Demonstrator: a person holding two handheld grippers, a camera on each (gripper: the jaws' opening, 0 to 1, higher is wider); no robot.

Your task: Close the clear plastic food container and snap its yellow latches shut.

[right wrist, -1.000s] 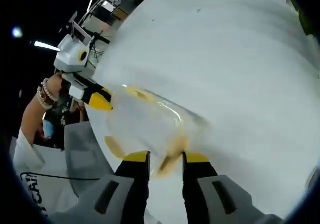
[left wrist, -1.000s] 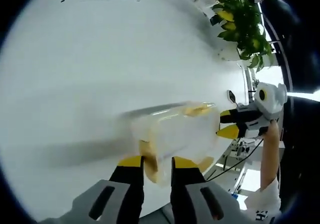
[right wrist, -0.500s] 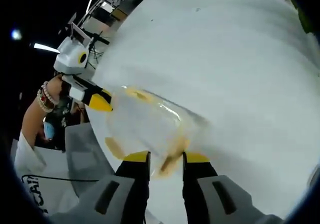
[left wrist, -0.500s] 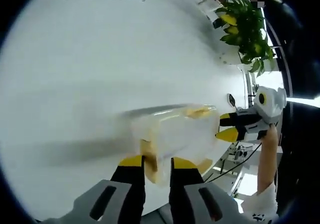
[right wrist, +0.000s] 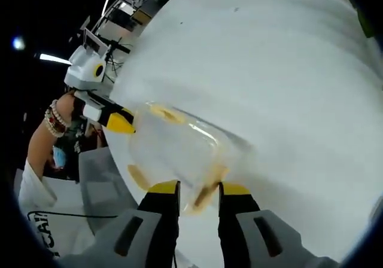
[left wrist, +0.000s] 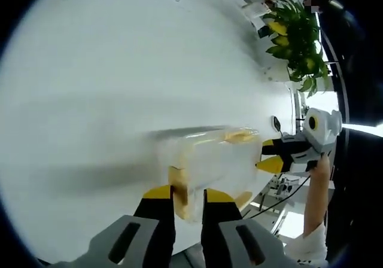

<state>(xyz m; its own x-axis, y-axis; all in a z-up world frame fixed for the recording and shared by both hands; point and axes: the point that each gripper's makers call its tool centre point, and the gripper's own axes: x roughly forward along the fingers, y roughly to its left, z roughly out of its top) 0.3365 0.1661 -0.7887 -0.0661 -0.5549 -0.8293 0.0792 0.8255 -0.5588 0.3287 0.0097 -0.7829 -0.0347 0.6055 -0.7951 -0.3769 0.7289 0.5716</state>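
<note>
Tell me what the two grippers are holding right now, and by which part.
Both hold the clear container: the left gripper pinches a yellow latch at one end, the right gripper the latch at the opposite end.

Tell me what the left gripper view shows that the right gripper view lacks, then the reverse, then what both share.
Left gripper view alone: a leafy potted plant at the far table edge.

Right gripper view alone: a beaded bracelet on the person's wrist, and a white printed sheet.

Shared: the clear container with yellow latches on the white table, each view's own jaws straddling a latch, the other gripper at the opposite end.
</note>
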